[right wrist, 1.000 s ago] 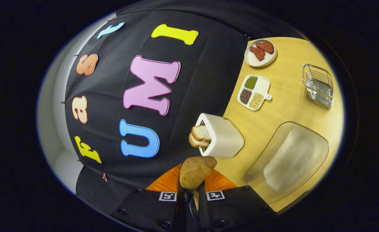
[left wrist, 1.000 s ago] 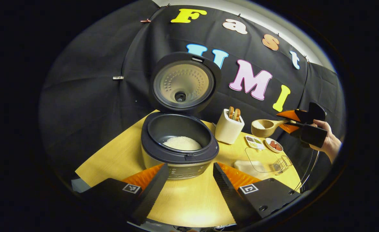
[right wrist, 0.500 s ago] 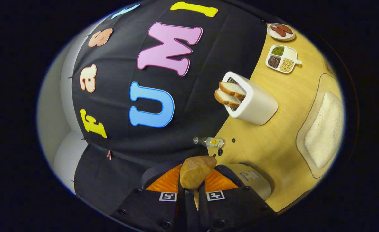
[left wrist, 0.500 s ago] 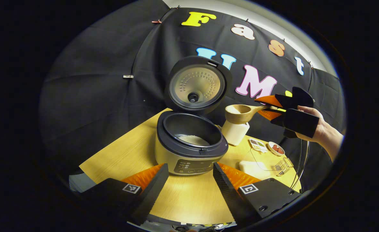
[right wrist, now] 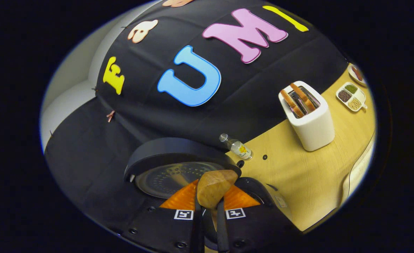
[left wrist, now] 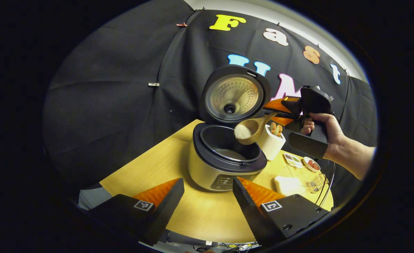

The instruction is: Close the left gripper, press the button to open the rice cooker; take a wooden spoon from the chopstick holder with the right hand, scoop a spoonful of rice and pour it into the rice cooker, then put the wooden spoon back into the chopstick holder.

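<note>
The rice cooker (left wrist: 224,165) stands open on the yellow table, lid (left wrist: 233,95) upright, with some rice in its dark pot. A wooden spoon (left wrist: 249,129) carrying white rice hangs tilted over the pot's right rim. My right gripper (left wrist: 276,113), held by a hand, is shut on the spoon's handle. In the right gripper view the spoon's bowl (right wrist: 214,186) sticks out from the right gripper (right wrist: 209,211), just above the cooker lid (right wrist: 171,168). The white chopstick holder (left wrist: 272,142) stands right of the cooker. My left gripper (left wrist: 207,200) is open in front of the cooker, apart from it.
A clear tray of rice (left wrist: 289,182), a wire basket (left wrist: 316,181) and small dishes (left wrist: 307,163) lie right of the cooker. The holder (right wrist: 309,119), a small bottle (right wrist: 236,147) and a sectioned dish (right wrist: 351,96) stand along the back of the table (right wrist: 298,182).
The right gripper has carried the spoon leftward from near the holder to over the cooker's pot and tipped it. The left gripper has drawn back and stays open.
</note>
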Tool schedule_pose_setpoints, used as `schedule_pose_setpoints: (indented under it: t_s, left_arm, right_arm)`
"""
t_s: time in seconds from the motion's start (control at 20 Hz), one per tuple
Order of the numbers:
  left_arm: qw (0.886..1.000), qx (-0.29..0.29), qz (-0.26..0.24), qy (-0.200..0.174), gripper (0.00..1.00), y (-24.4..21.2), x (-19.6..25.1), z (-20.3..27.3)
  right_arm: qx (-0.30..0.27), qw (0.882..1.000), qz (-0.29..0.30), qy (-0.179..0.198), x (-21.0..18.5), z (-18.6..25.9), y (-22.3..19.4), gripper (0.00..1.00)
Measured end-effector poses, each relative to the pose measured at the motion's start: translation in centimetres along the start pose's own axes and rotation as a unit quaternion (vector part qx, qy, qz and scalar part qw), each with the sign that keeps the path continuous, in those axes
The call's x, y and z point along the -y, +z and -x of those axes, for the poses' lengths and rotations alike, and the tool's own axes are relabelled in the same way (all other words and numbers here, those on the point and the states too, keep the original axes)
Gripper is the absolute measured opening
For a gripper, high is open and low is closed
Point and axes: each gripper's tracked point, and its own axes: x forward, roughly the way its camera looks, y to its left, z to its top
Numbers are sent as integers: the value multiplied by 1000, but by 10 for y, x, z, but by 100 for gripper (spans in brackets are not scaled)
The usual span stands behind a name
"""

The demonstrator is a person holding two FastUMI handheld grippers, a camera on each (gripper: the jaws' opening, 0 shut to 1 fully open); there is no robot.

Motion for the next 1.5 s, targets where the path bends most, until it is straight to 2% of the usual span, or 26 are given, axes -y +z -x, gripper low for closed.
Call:
schedule_pose_setpoints:
  t_s: [0.1, 0.25, 0.45, 0.55, 0.6, 0.65, 0.7, 0.75, 0.8, 0.95, 1.05, 1.15, 1.25, 1.5]
  left_arm:
    - [1000, -2, -3, 5, 97, -2, -6, 0]
    - [1000, -8, -8, 11, 96, -5, -13, 2]
    - [1000, -17, -8, 14, 96, -9, -14, 0]
    - [1000, -17, -12, 15, 96, -10, -14, 1]
    - [1000, -16, -14, 14, 96, -8, -13, -1]
    - [1000, -15, -16, 13, 96, -8, -13, -1]
    - [1000, -15, -18, 12, 96, -8, -13, -1]
    - [1000, -17, -15, 10, 96, -9, -13, -2]
    - [1000, -17, -12, 9, 96, -8, -13, -2]
    - [1000, -7, -12, 12, 96, -2, -14, -1]
    - [1000, -3, -15, 14, 96, -1, -15, 1]
    - [1000, -4, -16, 14, 96, -2, -14, 1]
    - [1000, -3, -16, 13, 96, -3, -12, 3]
    - [1000, 9, -24, 12, 96, 5, -1, 5]
  right_arm:
    - [-6, 998, 55, 4, -7, -8, -12, 18]
    - [-6, 990, 138, 12, -11, -13, -23, 18]
    - [-25, 977, 209, 33, -20, -23, -43, 18]
    - [-22, 963, 266, 48, -26, -24, -50, 18]
    - [-22, 954, 294, 56, -28, -23, -54, 13]
    - [-27, 946, 317, 64, -31, -23, -60, 18]
    - [-33, 939, 334, 74, -35, -21, -68, 18]
    - [-38, 932, 350, 84, -39, -19, -74, 14]
    - [-39, 924, 370, 93, -43, -17, -78, 18]
    - [-38, 894, 431, 118, -52, -10, -93, 18]
    - [-48, 882, 450, 130, -53, -4, -104, 18]
    - [-52, 881, 451, 132, -54, -1, -106, 18]
    - [-43, 888, 439, 130, -59, 0, -98, 18]
    - [-19, 925, 366, 101, -61, 9, -61, 18]
